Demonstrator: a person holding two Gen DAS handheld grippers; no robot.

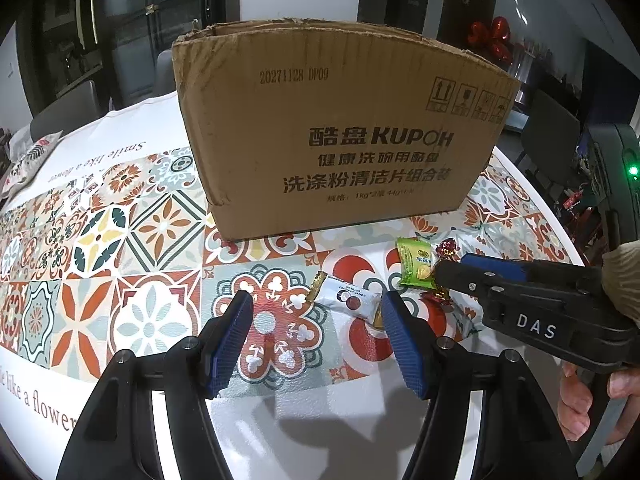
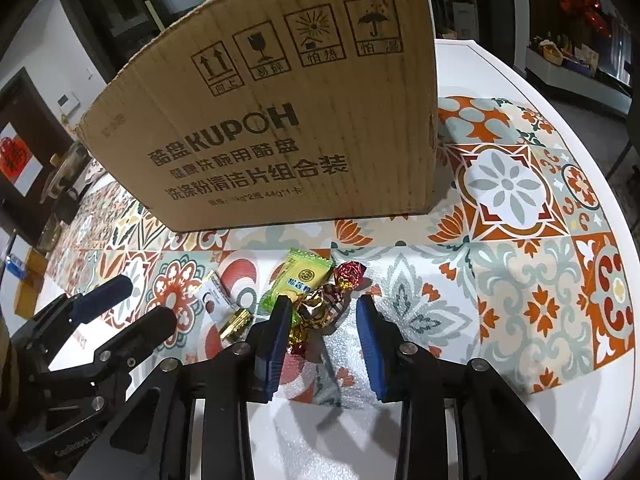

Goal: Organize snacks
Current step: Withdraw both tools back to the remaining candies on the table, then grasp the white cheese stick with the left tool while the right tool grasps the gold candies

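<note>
The cardboard box [image 1: 340, 128] printed KUPOH stands upright on the patterned desk [image 1: 132, 240], and everything here sits on its near side.

Furthest left of the snacks, in front of the box, lies a white candy packet [image 1: 350, 300] with gold ends, flat on the desk. The left tongs [image 1: 316, 320] hover over it with their blue pads [image 1: 230, 340] apart; the packet lies between the pads near the right one, and neither presses on it.

To the right, still in front of the box, lies a green and yellow candy packet [image 2: 302, 284]. Against its right edge sits a small heap of foil-wrapped candies: a red one [image 2: 350, 274] nearest the box and a gold and brown one [image 2: 322, 308] below it.

The right tongs [image 2: 320, 320] reach over that heap. Their jaws stand partly apart around the gold and brown candy; the left pad [image 2: 278, 336] is at the candy's edge, the right pad clear of it, so nothing is clamped.

A hand [image 1: 580, 404] holds the right tongs' handle.
</note>
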